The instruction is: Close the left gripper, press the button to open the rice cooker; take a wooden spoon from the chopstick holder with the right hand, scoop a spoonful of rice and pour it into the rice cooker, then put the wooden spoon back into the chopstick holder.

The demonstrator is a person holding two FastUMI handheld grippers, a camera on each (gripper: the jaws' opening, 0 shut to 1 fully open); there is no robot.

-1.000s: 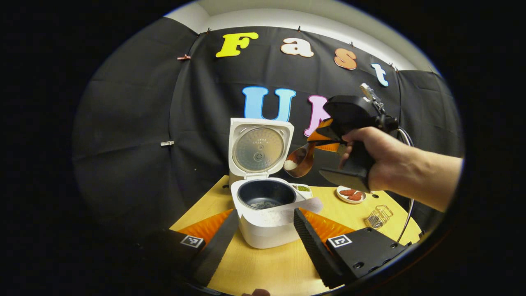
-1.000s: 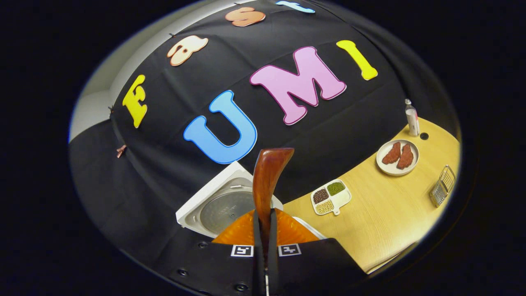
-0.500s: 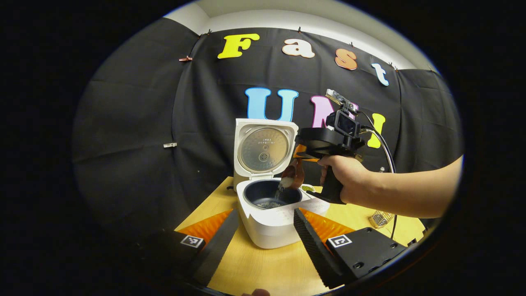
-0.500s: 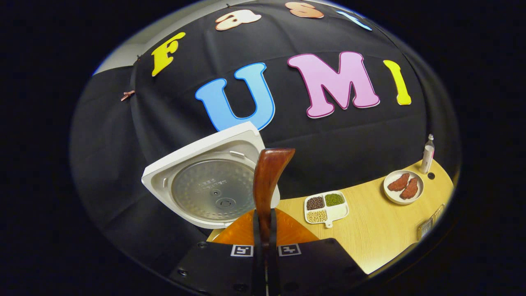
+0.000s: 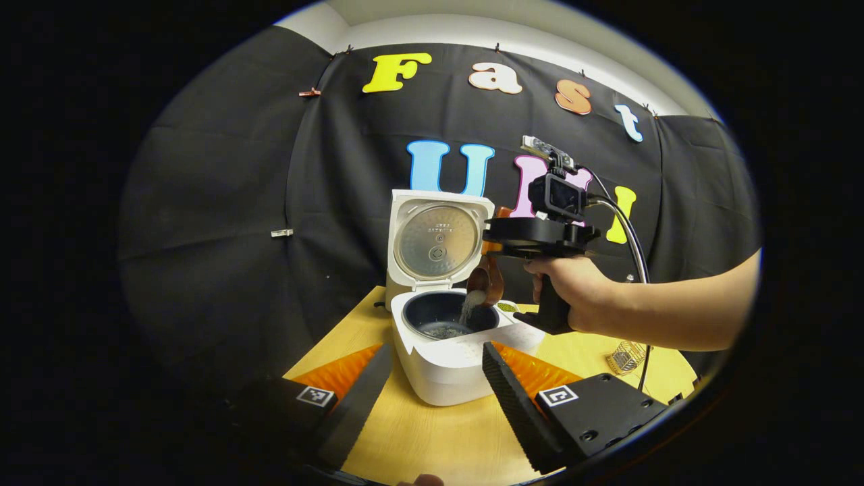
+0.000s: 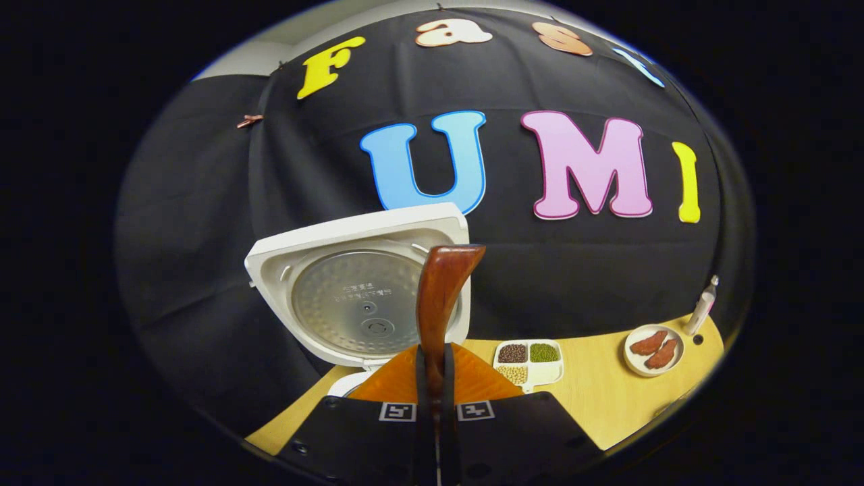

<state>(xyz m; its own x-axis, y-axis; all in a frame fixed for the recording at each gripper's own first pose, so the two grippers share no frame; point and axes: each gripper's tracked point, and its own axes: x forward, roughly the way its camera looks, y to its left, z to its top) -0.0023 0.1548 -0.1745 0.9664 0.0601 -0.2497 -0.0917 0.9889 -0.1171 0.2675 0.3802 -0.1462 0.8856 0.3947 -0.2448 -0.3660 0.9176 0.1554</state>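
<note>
Rice pours into the open rice cooker

The worktop (image 5: 432, 439) carries the rice cooker (image 5: 445, 351), lid upright. Over its pot, the right hand-held gripper (image 6: 436, 405) pinches the wooden spoon (image 6: 439, 304), tipped, spilling rice (image 5: 470, 305). The left hand-held gripper (image 5: 432, 398) sits spread before the cooker.

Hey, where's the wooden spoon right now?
In the left gripper view the wooden spoon is tipped over the open rice cooker, spilling rice into the pot, held by the right gripper.
</note>
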